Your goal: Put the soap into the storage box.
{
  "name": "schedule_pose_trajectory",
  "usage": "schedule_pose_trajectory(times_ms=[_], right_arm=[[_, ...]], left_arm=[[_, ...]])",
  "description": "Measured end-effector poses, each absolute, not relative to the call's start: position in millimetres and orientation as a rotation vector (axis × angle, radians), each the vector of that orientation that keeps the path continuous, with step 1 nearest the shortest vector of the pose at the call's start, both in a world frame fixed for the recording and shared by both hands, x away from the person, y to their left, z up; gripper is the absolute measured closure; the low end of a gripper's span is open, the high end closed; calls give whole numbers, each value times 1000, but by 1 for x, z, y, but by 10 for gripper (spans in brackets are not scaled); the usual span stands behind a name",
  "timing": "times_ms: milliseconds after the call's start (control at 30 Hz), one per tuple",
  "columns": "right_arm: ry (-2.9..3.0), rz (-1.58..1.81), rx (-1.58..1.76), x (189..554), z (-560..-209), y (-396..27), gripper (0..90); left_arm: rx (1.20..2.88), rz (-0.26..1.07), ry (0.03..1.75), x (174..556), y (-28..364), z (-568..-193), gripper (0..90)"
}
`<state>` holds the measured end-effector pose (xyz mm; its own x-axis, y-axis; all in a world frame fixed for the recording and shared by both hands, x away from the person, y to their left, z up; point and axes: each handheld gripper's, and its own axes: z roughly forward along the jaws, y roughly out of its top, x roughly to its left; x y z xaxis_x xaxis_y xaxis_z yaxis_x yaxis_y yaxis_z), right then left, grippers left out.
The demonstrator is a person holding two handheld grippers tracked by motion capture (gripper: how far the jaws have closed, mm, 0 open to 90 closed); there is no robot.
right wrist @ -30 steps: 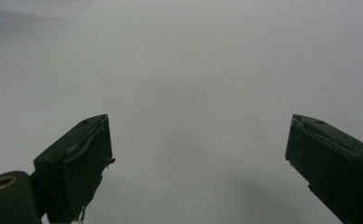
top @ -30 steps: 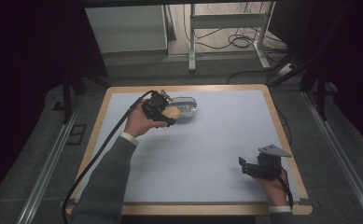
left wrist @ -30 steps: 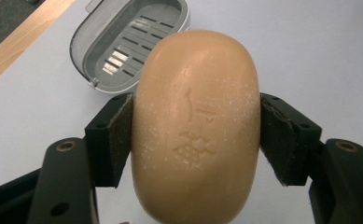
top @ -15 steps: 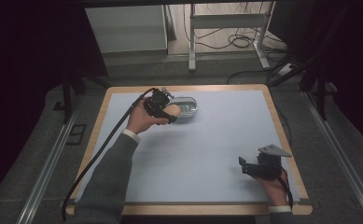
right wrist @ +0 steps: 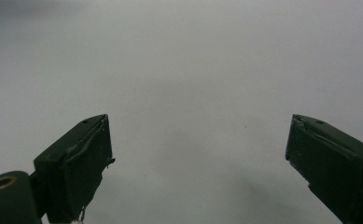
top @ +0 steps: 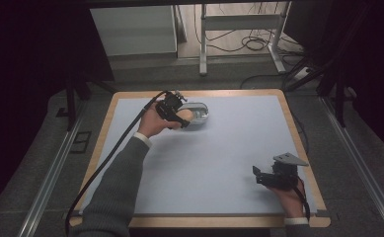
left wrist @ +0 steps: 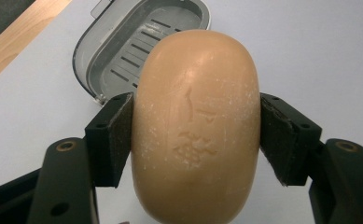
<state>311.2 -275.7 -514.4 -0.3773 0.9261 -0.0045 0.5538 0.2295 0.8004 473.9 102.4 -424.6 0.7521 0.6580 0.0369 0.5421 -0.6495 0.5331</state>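
An oval tan soap bar (left wrist: 195, 126) is clamped between the two black jaws of my left gripper (left wrist: 195, 140), which is shut on it. Just beyond it lies a grey soap dish (left wrist: 128, 46) with a slotted floor, open and with nothing in it. In the high view the left gripper (top: 179, 116) holds the soap bar (top: 184, 116) at the near edge of the soap dish (top: 199, 112), at the back left of the table. My right gripper (top: 255, 175) rests low at the front right, and its jaws stand wide open over bare mat (right wrist: 198, 154).
A pale blue mat (top: 204, 158) covers the wooden table (top: 300, 148). A black cable (top: 105, 158) trails from the left gripper along the sleeve. Metal rails (top: 46, 182) run along both sides on the floor.
The left gripper has shifted slightly with the soap bar, staying at the near edge of the soap dish. The right gripper has not moved.
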Motion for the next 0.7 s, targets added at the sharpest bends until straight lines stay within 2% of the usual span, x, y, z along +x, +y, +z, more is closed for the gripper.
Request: schedule_pose_trajectory(times_ms=[700], right_arm=[[2015,1019,1365,312,-514,-281,70]], left_arm=[[2486,284,913,504,92,-435,324]])
